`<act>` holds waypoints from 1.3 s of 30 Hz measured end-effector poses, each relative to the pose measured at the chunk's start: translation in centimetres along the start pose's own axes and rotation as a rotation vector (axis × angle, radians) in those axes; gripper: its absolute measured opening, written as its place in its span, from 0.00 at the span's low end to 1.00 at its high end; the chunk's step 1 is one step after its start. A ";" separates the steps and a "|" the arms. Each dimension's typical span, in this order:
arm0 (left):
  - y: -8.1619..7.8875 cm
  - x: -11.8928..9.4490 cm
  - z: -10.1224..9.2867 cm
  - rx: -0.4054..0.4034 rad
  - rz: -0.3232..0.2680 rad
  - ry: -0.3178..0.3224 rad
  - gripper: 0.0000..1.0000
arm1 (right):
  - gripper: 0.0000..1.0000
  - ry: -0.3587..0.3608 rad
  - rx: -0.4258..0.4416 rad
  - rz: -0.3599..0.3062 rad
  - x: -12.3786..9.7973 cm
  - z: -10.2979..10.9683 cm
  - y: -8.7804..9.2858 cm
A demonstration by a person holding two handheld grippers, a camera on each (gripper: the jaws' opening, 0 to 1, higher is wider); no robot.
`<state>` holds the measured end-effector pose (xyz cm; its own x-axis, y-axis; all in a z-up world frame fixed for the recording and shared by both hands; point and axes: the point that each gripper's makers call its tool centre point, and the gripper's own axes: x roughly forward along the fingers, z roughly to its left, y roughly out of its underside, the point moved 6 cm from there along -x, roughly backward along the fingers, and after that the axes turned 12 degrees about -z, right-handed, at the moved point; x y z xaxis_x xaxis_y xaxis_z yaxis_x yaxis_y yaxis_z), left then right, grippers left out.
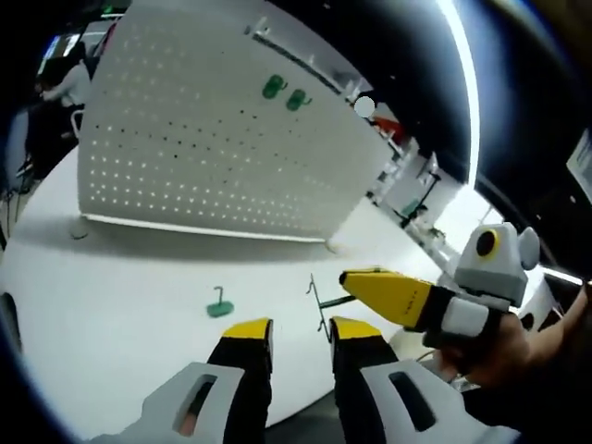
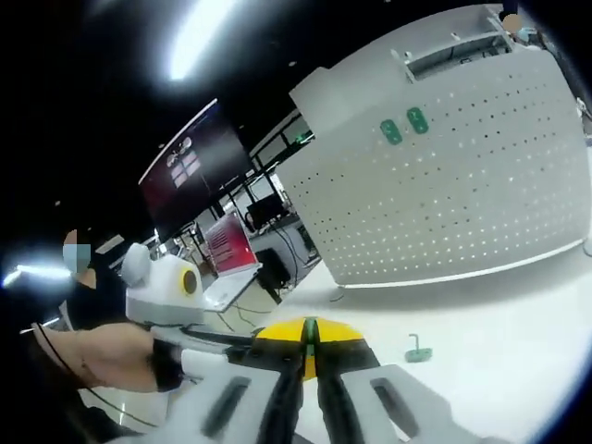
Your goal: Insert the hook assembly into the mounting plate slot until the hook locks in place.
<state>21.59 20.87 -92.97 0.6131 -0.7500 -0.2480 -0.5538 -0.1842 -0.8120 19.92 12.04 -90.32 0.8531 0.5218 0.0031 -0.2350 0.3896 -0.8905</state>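
In the left gripper view, the left gripper has its yellow-tipped jaws apart with nothing between them. At about 2 o'clock from it, the right gripper is closed on a thin dark wire hook that sticks out toward 9 o'clock. A green hook base sits alone on the white table, at 10 o'clock from the left jaws. Behind stands the white pegboard — two green hooks are mounted near its upper edge. In the right gripper view, the jaws meet tightly on a green sliver.
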 end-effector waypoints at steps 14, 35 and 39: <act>0.6 -0.2 -0.6 -0.207 0.008 0.042 0.04 | 0.00 -0.033 -0.046 -0.011 -0.1 1.1 0.0; -4.3 -1.2 0.0 0.369 -0.084 -0.050 0.01 | 0.07 -0.105 -0.044 -0.039 0.4 1.9 -1.8; -4.9 -1.1 -0.6 0.461 -0.112 -0.051 0.01 | 0.07 -0.100 -0.009 -0.047 0.5 1.7 -2.0</act>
<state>23.29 22.21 -88.41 0.6879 -0.7075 -0.1620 -0.1819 0.0480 -0.9821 20.00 12.77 -87.76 0.8124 0.5761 0.0899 -0.1913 0.4091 -0.8922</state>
